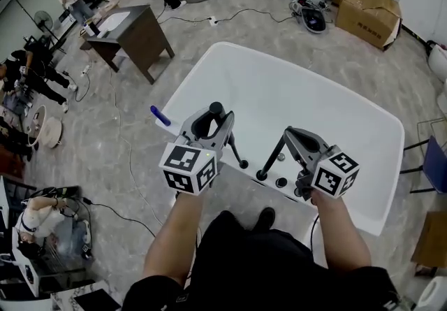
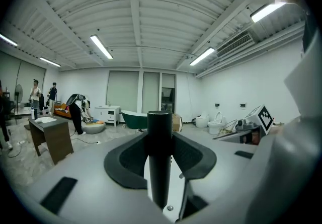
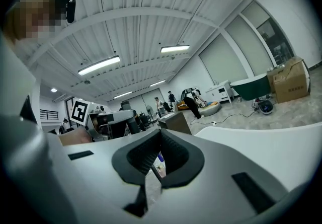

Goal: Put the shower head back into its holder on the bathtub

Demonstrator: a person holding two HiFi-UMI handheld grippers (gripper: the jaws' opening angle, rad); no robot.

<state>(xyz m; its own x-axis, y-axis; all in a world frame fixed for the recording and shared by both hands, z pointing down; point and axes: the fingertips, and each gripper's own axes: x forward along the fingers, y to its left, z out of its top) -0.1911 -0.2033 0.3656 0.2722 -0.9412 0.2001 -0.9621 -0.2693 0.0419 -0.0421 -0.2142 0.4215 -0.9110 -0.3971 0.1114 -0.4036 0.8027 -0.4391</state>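
Forearms (image 1: pixel 176 233) are stretching forward, holding both claws roughly level over the white bathtub's (image 1: pixel 293 89) near rim. Left claw (image 1: pixel 218 125) is clamping the upright black shower head (image 1: pixel 216 108), while right claw (image 1: pixel 288 133) is pressed together, gripping nothing, just above the rim fittings (image 1: pixel 281 182).

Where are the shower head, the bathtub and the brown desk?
shower head (image 2: pixel 159 167): left gripper view, on its black shaft.
bathtub (image 1: pixel 300 93): head view, on its bare white surface.
brown desk (image 1: pixel 143 24): head view, on its top.

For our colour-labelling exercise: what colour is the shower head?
The shower head is black, clearest in left gripper view.
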